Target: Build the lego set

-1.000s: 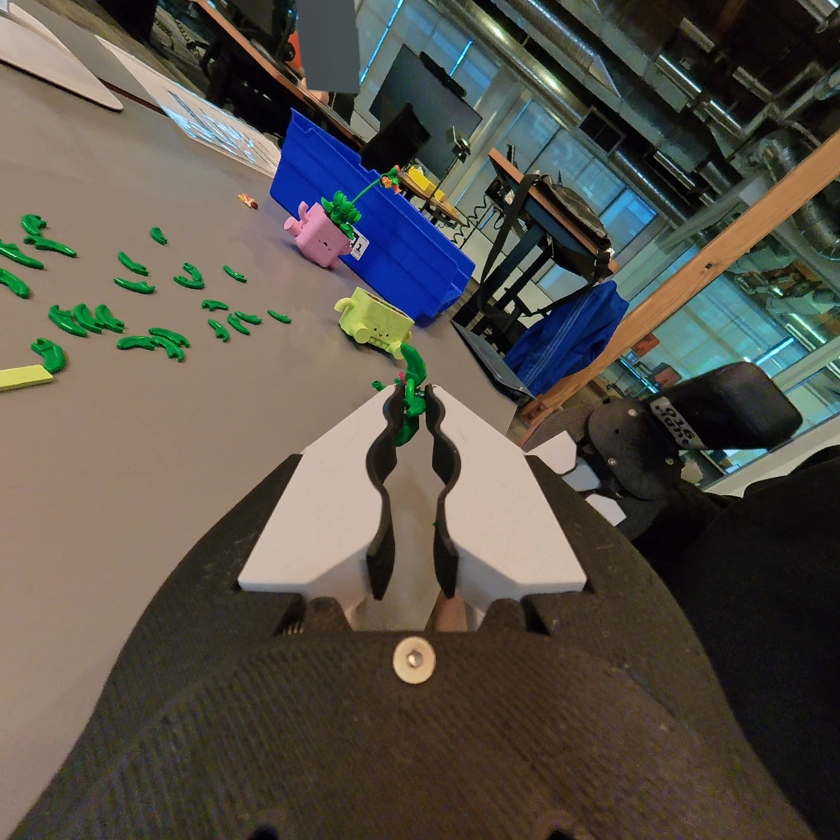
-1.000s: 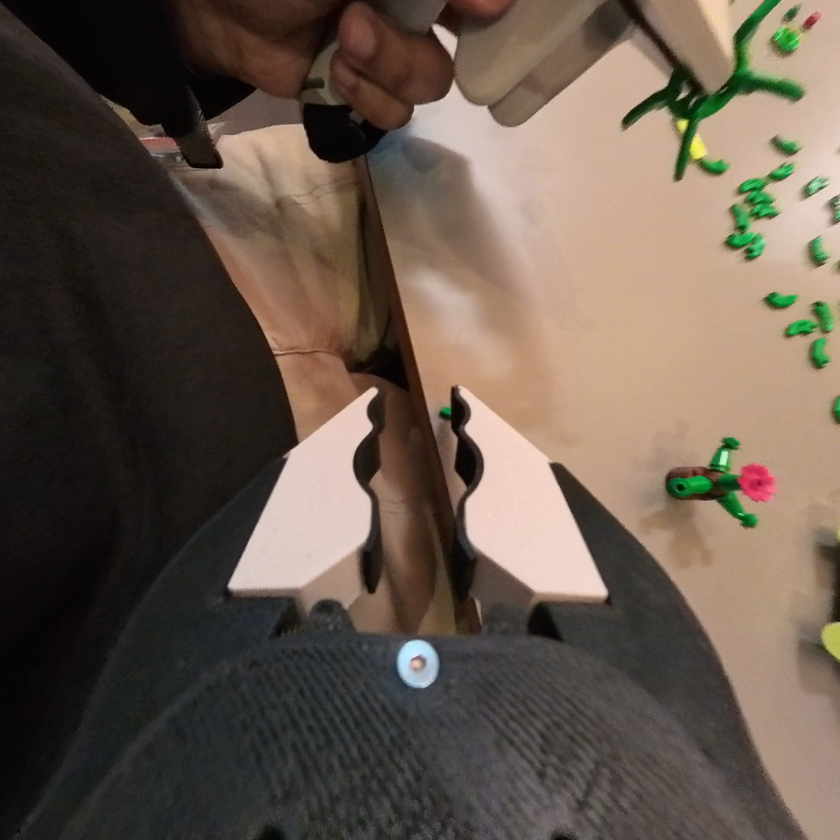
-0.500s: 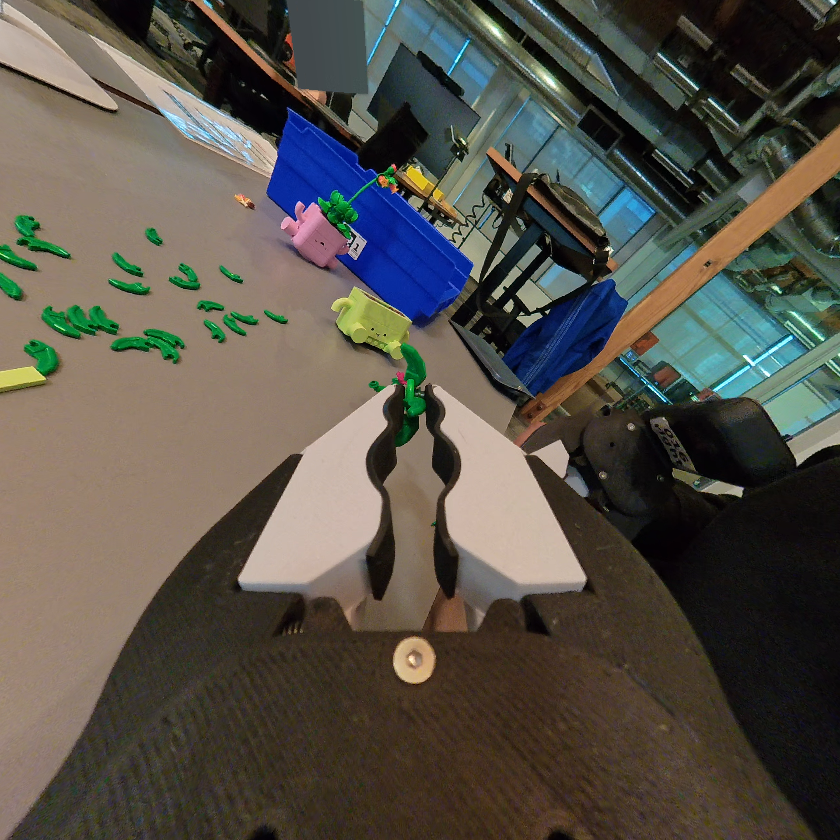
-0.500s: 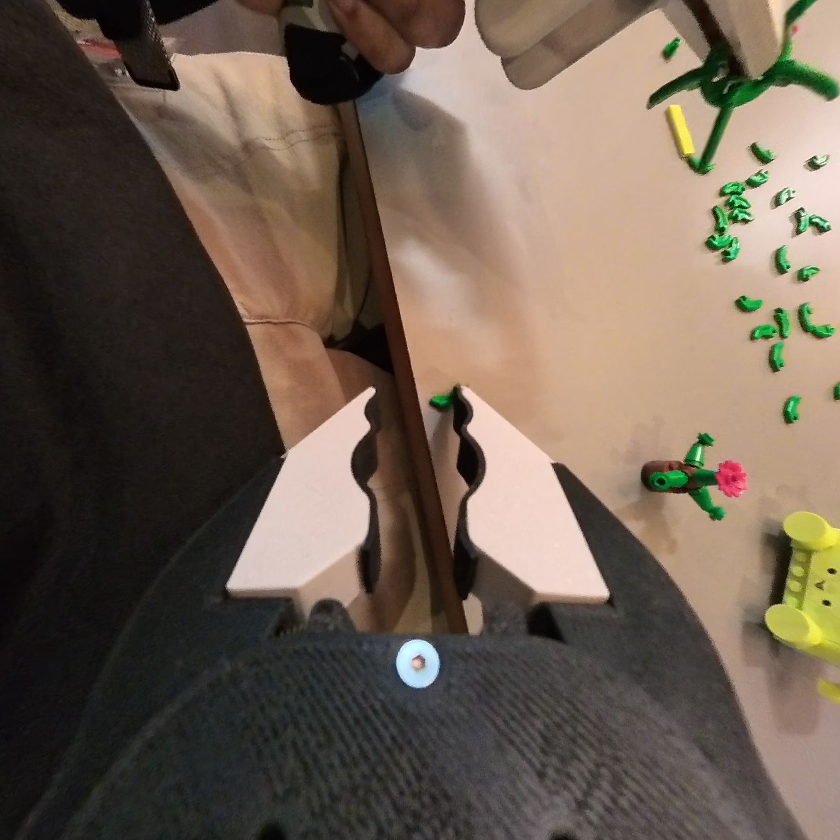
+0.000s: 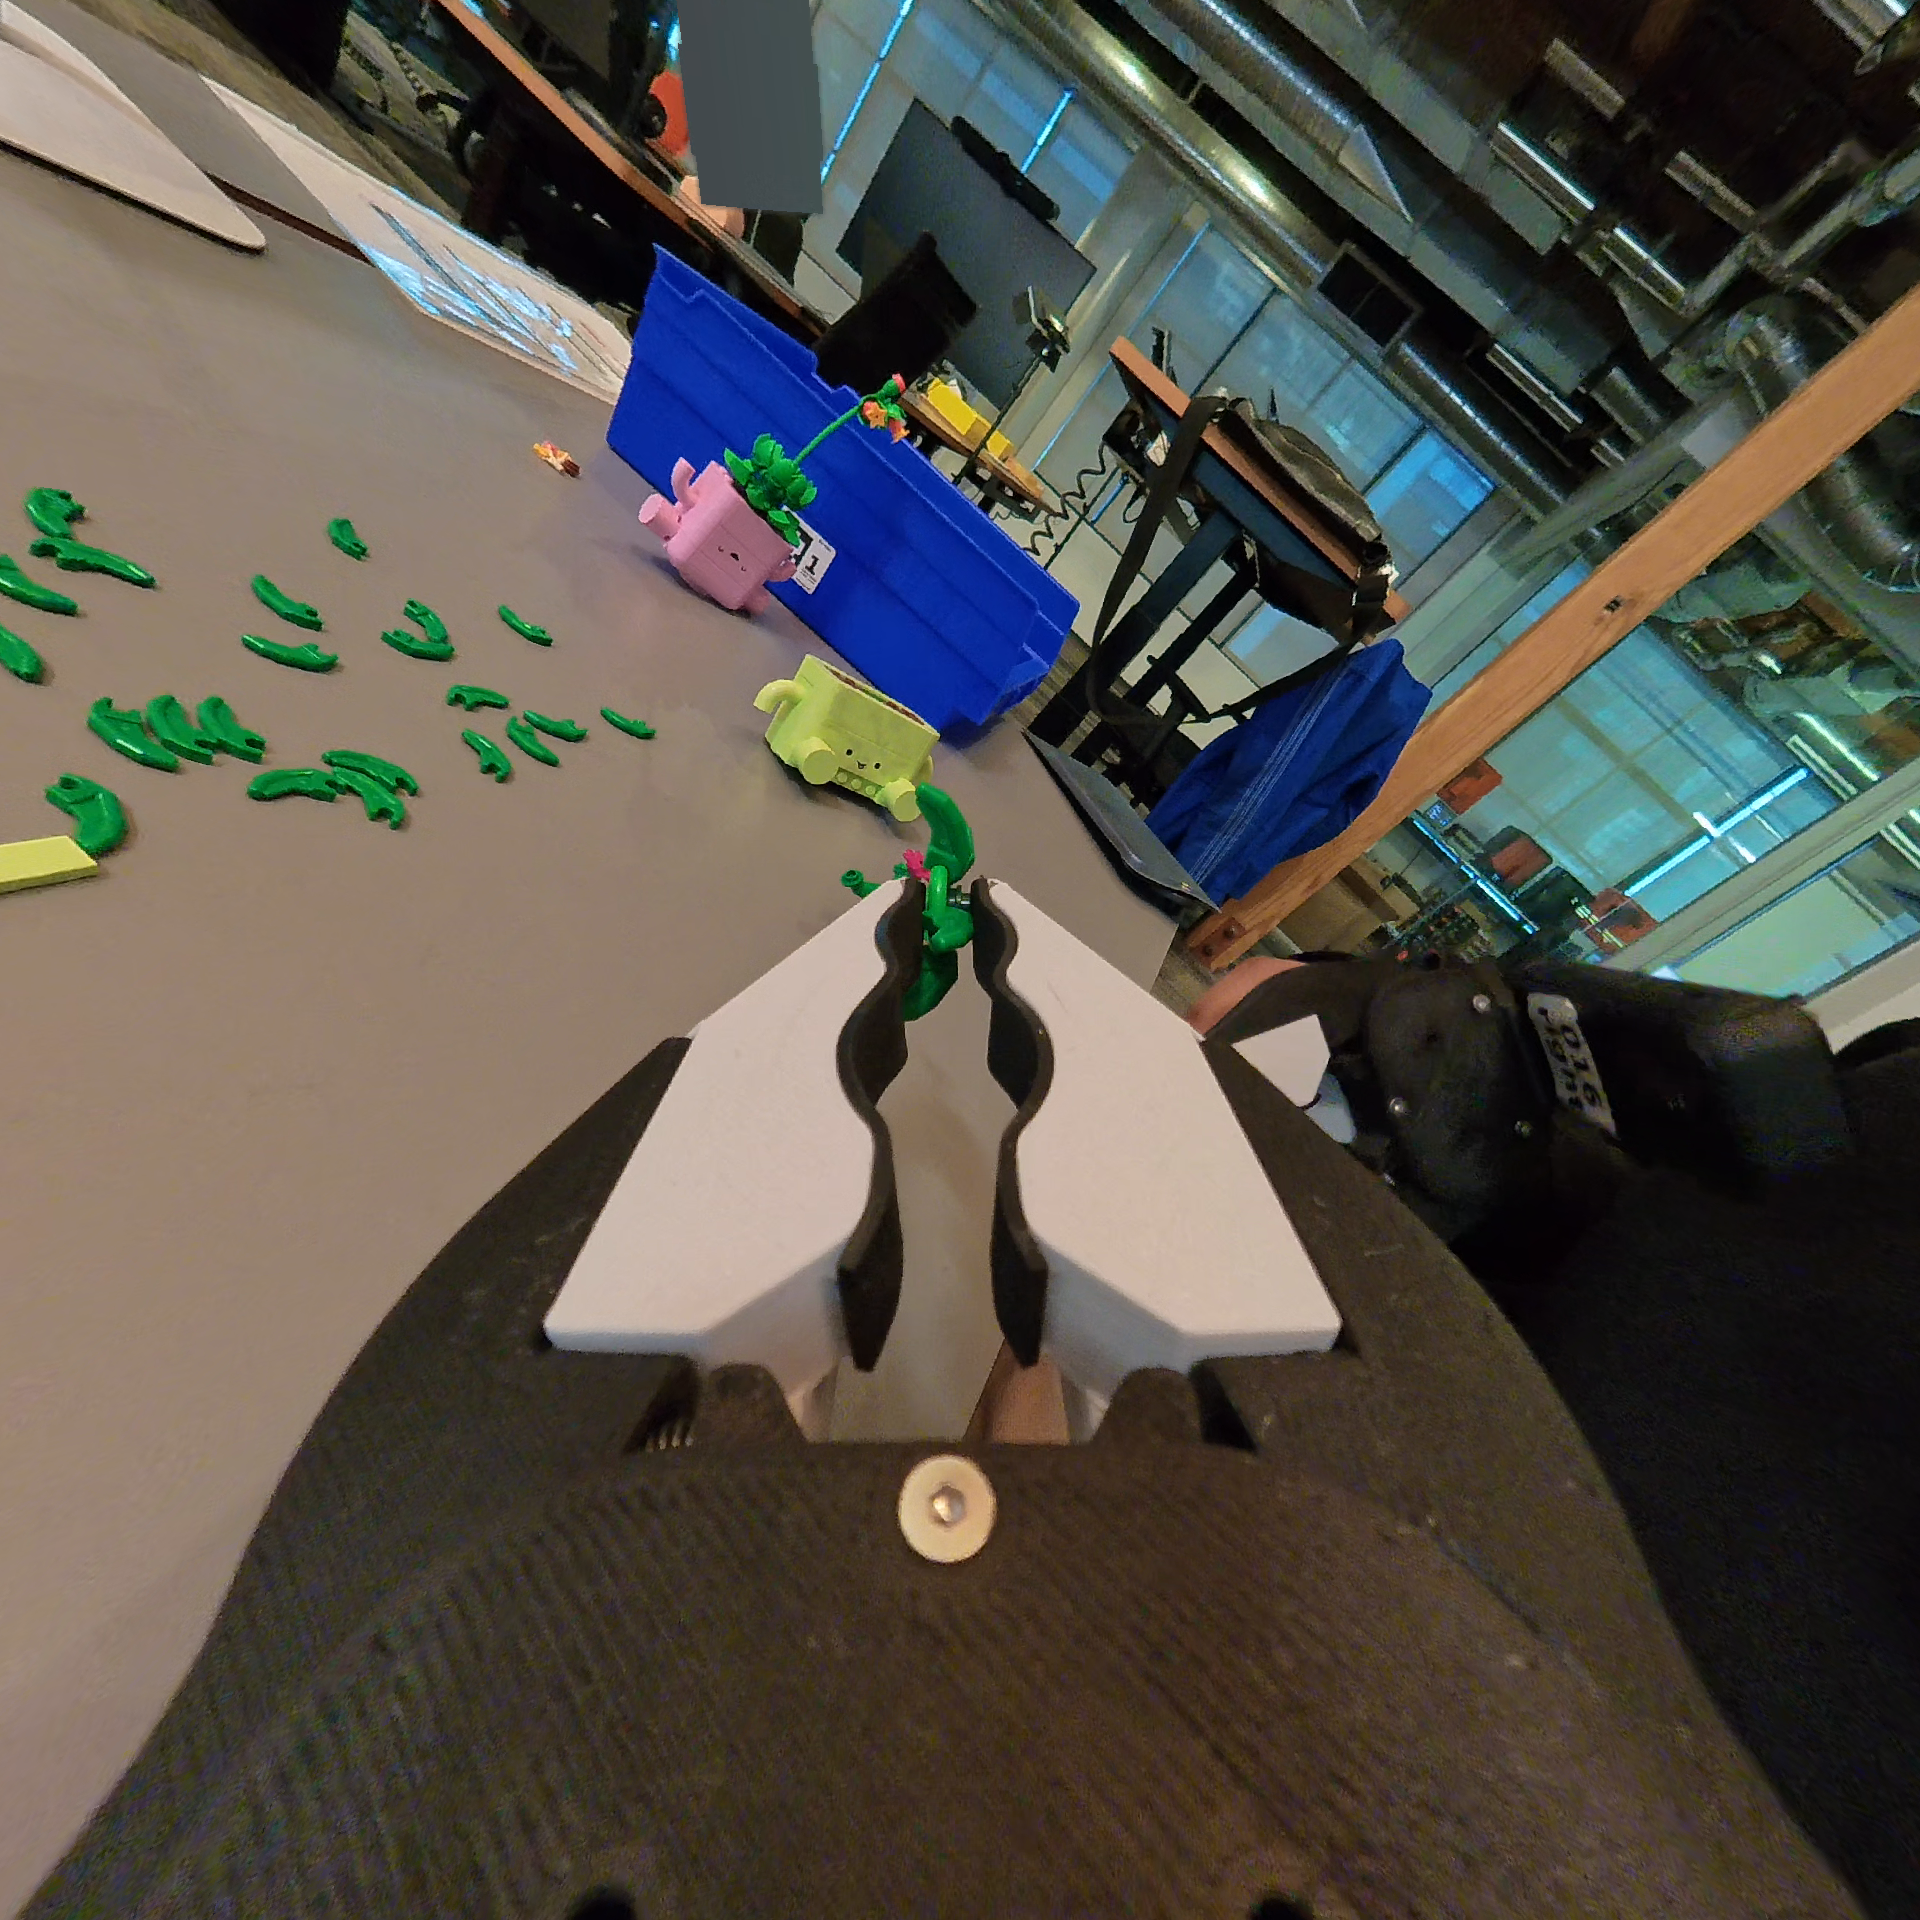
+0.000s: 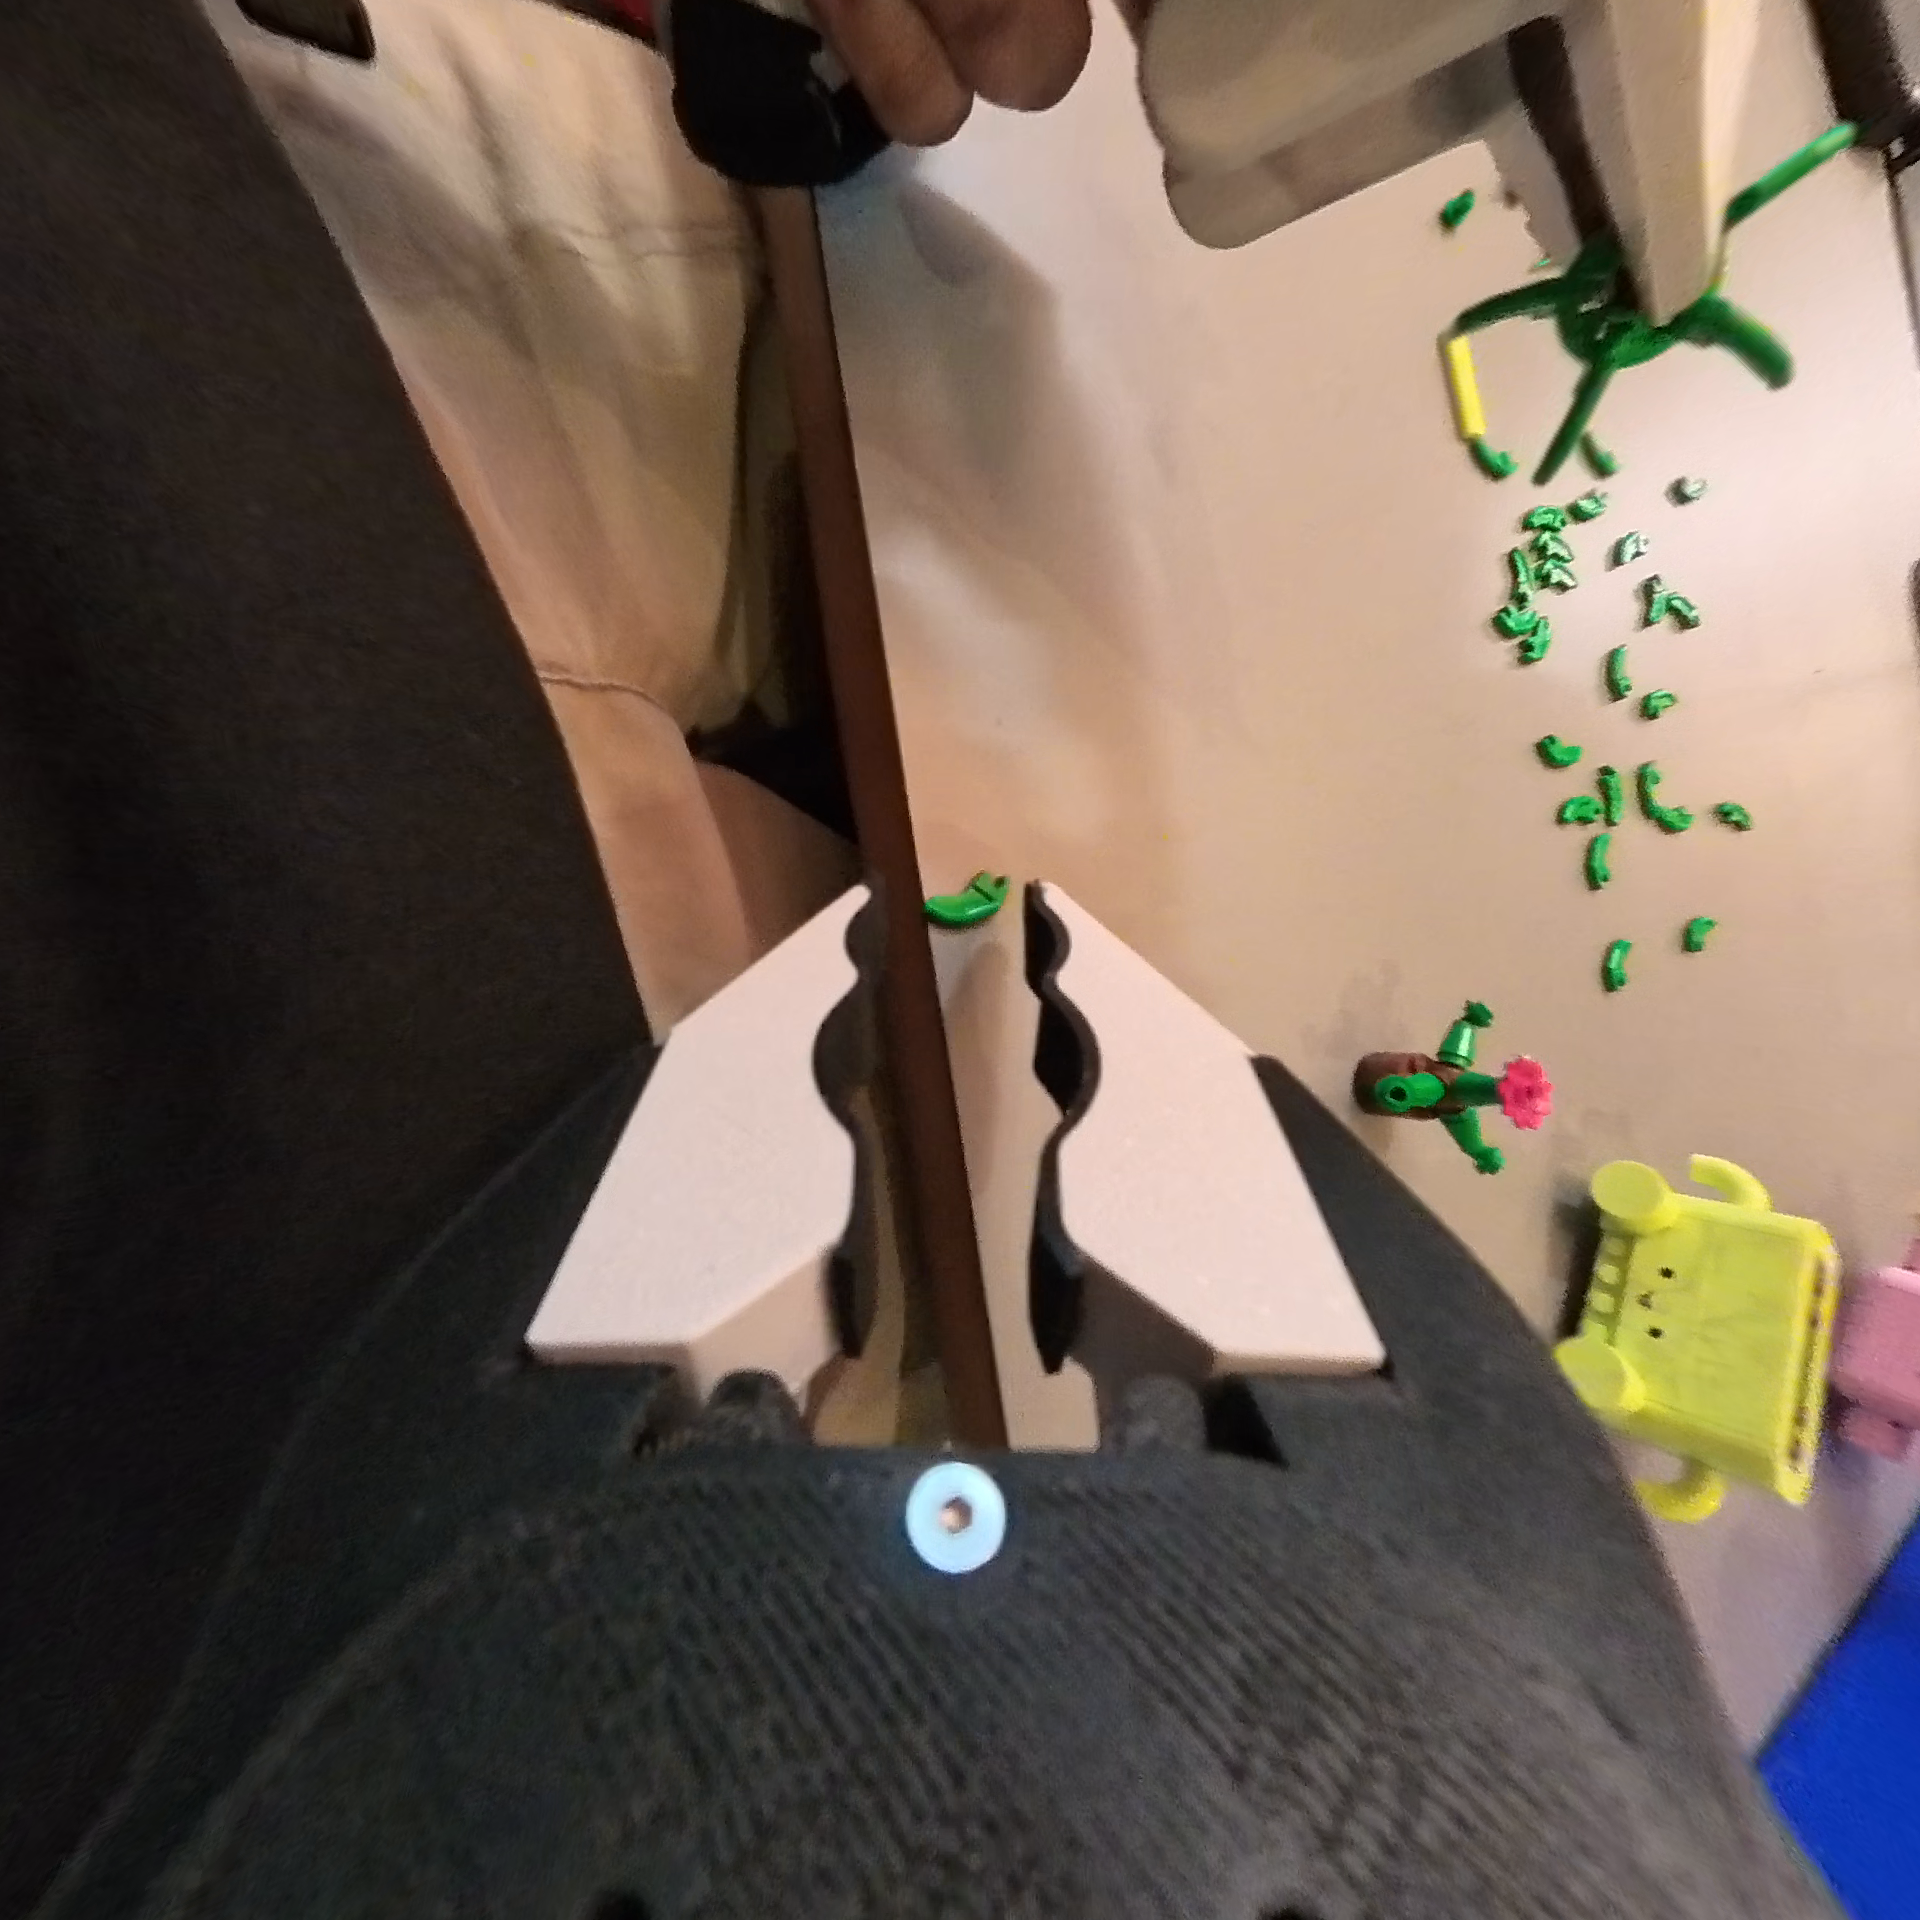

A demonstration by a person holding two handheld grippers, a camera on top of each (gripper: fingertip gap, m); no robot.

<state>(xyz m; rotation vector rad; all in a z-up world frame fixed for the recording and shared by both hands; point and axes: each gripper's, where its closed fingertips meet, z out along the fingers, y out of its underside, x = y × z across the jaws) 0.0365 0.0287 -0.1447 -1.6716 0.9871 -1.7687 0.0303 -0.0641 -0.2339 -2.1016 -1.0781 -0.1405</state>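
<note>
My left gripper [image 5: 940, 896] is shut on a green branching lego stem [image 5: 938, 940], held just above the grey table [image 5: 436, 1039]. In the right wrist view that stem [image 6: 1621, 327] hangs from the left gripper's fingers [image 6: 1631, 156] at the top right. My right gripper [image 6: 948, 902] is open at the table's near edge, and a single green leaf [image 6: 966, 902] lies on the table just beyond its tips. A lime pot [image 5: 847, 740] lies on its side. A pink pot with a plant [image 5: 727, 535] stands farther back.
Several loose green leaves [image 5: 312, 727] and a lime flat bar [image 5: 42, 864] lie on the left. A small brown piece with a green stem and pink flower [image 6: 1455, 1091] lies near the lime pot [image 6: 1704, 1320]. A blue bin [image 5: 894, 540] stands behind the pots. A person's lap [image 6: 582, 416] is below the table edge. The lime pot [image 5: 847, 740] is about equally far from each gripper, around 20 cm. The right camera catches it too, in the right wrist view [image 6: 1690, 1267].
The right gripper has shifted along the table edge towards the pots: the lime and pink pots have come into its view and the single leaf now sits between its tips. The left gripper barely moved.
</note>
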